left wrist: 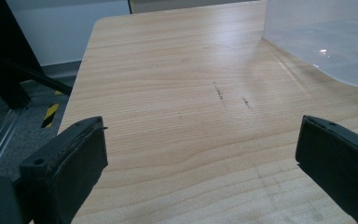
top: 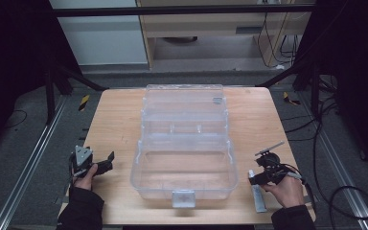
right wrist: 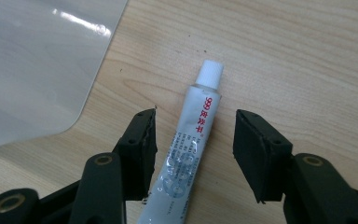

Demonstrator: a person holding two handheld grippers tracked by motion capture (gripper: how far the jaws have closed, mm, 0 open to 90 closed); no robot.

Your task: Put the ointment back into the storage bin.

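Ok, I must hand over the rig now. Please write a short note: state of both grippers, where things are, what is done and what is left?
Left gripper: open, holding nothing, low over bare table left of the clear box.
Right gripper: open, jaws on either side of the ointment tube, not yet closed on it.
The tube lies flat on the table, right of the box, white cap pointing away.
The box stands open with nothing visible inside.
Done: right gripper lined up.
Left, probably: close, lift the tube, put it in the box.

The open clear box [top: 184, 143] fills the middle of the bench [top: 115, 124] and blocks any straight way from one side to the other. Left of it the wood is free. On the right, the tube [right wrist: 186, 154] lies between the open jaws of the right tool [right wrist: 195, 149]
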